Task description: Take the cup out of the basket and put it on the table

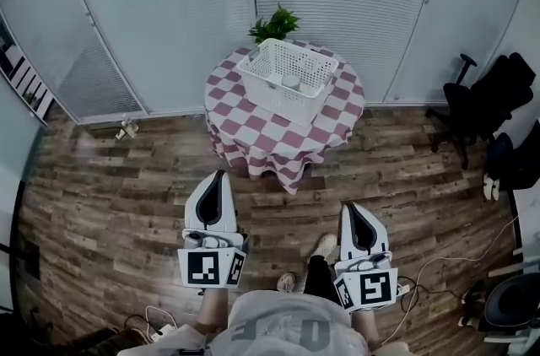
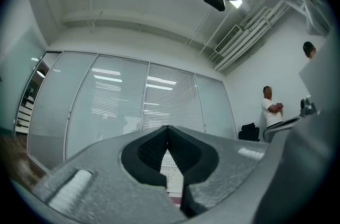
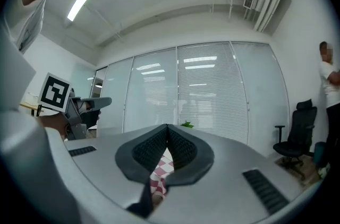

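Note:
A white slatted basket (image 1: pixel 287 73) stands on a small round table with a red-and-white checked cloth (image 1: pixel 333 122) across the room. A pale cup (image 1: pixel 291 81) lies inside the basket. My left gripper (image 1: pixel 221 174) and right gripper (image 1: pixel 346 207) hang over the wooden floor, well short of the table, both shut and empty. In the left gripper view the jaws (image 2: pixel 168 127) meet at the tips, with the basket (image 2: pixel 171 165) showing through the gap below. In the right gripper view the jaws (image 3: pixel 167 126) also touch, with checked cloth (image 3: pixel 159 172) behind.
A green plant (image 1: pixel 274 25) stands behind the basket against glass partition walls. A black office chair (image 1: pixel 472 105) and dark bags sit at the right. Cables (image 1: pixel 439 270) lie on the floor by my feet. A person (image 2: pixel 271 111) stands by the right wall.

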Tool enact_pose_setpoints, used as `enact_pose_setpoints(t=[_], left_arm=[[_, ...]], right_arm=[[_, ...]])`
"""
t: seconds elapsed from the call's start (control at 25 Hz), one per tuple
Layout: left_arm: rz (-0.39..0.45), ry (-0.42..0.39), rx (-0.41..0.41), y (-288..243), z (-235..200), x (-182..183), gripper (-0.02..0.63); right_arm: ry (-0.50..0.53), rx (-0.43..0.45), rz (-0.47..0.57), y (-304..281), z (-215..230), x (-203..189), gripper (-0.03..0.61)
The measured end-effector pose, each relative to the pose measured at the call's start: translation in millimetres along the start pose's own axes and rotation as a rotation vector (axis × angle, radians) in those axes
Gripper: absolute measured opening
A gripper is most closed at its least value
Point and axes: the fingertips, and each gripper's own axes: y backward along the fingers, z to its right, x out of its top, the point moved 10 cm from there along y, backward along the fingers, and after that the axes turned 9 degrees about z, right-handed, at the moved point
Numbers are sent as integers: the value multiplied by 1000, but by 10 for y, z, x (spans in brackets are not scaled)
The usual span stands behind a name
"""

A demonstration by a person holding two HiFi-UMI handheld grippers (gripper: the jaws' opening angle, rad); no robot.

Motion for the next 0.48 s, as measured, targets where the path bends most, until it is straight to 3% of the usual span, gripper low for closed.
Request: enact_pose_setpoints(t=[0.2, 0.48], left_arm=[[-48, 28, 11, -221, -92, -251, 3], [-30, 1, 35, -868, -188, -449, 5]], right_arm=[[-14, 43, -9, -413, 78, -172, 9], [-25, 126, -8, -1383, 407, -399, 9]])
